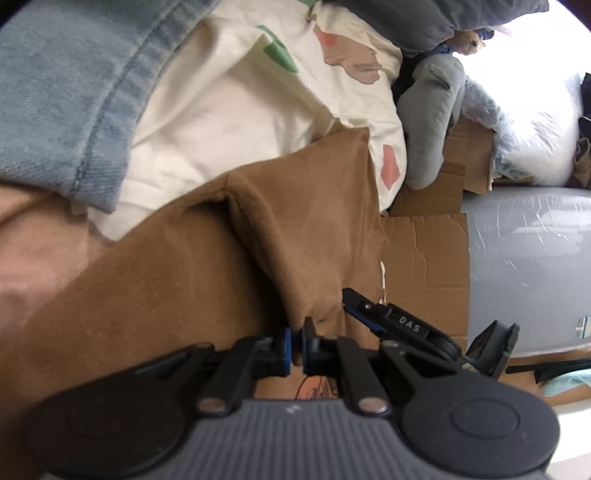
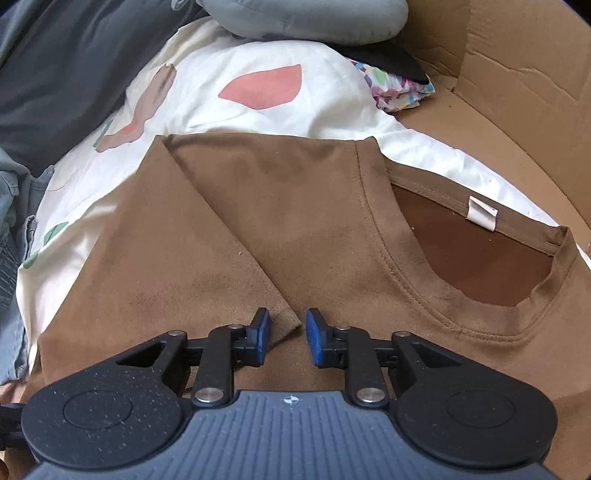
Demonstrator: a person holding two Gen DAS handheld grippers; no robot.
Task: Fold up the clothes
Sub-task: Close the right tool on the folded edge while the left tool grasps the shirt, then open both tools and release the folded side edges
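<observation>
A brown T-shirt (image 1: 184, 277) (image 2: 295, 221) lies flat on a cream printed sheet (image 1: 229, 110) (image 2: 229, 66), one sleeve folded in over its body. Its neck opening, with a white label (image 2: 482, 214), is at the right of the right wrist view. My left gripper (image 1: 297, 347) is shut on a raised pinch of brown cloth at the shirt's edge. My right gripper (image 2: 287, 328) (image 1: 349, 299) points steeply down. Its blue pads stand close together, with the folded sleeve's hem corner caught between them. The two grippers are a short way apart along the same edge.
Light blue jeans (image 1: 66, 92) lie at the upper left. A grey garment (image 1: 432, 110) (image 2: 295, 18) and dark grey cloth (image 2: 55, 74) lie beyond the sheet. Cardboard (image 1: 424, 251) (image 2: 517, 92) borders the right. A colourful patterned cloth (image 2: 399, 88) lies there too.
</observation>
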